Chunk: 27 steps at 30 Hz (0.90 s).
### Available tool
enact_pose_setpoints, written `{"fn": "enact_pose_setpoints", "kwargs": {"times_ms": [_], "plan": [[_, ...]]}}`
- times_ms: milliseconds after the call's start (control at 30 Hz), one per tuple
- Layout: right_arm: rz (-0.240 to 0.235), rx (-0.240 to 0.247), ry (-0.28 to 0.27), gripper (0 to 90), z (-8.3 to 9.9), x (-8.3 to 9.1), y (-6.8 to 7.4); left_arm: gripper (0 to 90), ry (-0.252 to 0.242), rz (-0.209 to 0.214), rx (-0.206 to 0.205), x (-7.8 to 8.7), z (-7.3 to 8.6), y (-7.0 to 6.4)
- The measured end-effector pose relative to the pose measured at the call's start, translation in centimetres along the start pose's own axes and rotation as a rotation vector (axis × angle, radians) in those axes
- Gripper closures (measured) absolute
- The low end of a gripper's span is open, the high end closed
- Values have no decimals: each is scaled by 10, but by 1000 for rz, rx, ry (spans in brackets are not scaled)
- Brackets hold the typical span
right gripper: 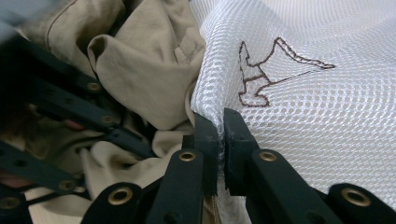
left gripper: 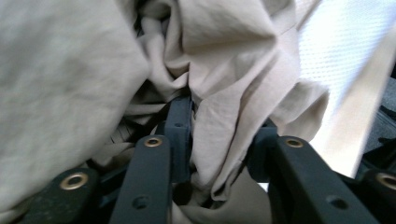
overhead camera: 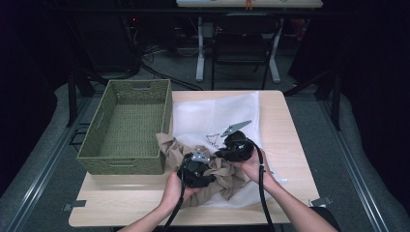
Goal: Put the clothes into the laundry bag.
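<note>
A crumpled beige cloth point(overhead camera: 170, 145) lies at the open edge of a white mesh bag point(overhead camera: 217, 112) spread on the table. My left gripper point(overhead camera: 203, 175) is buried in the cloth. In the left gripper view its jaws point(left gripper: 222, 123) squeeze a thick fold of the beige cloth point(left gripper: 224, 70). My right gripper point(overhead camera: 223, 152) sits just to the right, and in its own view it point(right gripper: 220, 123) is shut on the rim of the mesh bag point(right gripper: 299, 116), which carries a small brown outline drawing. The beige cloth point(right gripper: 144, 70) bunches beside that rim, with the left gripper's black links point(right gripper: 70, 107) behind it.
A green woven basket point(overhead camera: 121, 165) stands at the table's left, with nothing inside that I can see. The light wooden table point(overhead camera: 290, 145) has bare strips at the right and front. A chair and desk legs stand beyond the far edge.
</note>
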State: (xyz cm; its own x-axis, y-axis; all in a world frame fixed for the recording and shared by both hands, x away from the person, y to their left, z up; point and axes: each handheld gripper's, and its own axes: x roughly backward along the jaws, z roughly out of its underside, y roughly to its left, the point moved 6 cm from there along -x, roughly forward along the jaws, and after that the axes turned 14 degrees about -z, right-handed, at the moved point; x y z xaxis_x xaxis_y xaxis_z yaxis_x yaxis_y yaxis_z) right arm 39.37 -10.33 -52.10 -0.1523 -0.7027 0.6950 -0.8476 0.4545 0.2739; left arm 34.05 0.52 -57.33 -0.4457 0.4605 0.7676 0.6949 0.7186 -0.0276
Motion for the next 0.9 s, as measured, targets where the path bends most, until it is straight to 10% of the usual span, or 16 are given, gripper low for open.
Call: {"fn": "enact_pose_setpoints", "kwargs": {"times_ms": [300,567,900], "plan": [[-9,-25,-19,863,4,5,-7,313,-60,-30,-89,35,-5,-9],[-13,-33,-12,863,5,3,-7,586,-33,-13,-88,-2,6,-9],[-40,-26,-83,865,-10,16,7,736,-106,-52,-25,21,-14,-8]]}}
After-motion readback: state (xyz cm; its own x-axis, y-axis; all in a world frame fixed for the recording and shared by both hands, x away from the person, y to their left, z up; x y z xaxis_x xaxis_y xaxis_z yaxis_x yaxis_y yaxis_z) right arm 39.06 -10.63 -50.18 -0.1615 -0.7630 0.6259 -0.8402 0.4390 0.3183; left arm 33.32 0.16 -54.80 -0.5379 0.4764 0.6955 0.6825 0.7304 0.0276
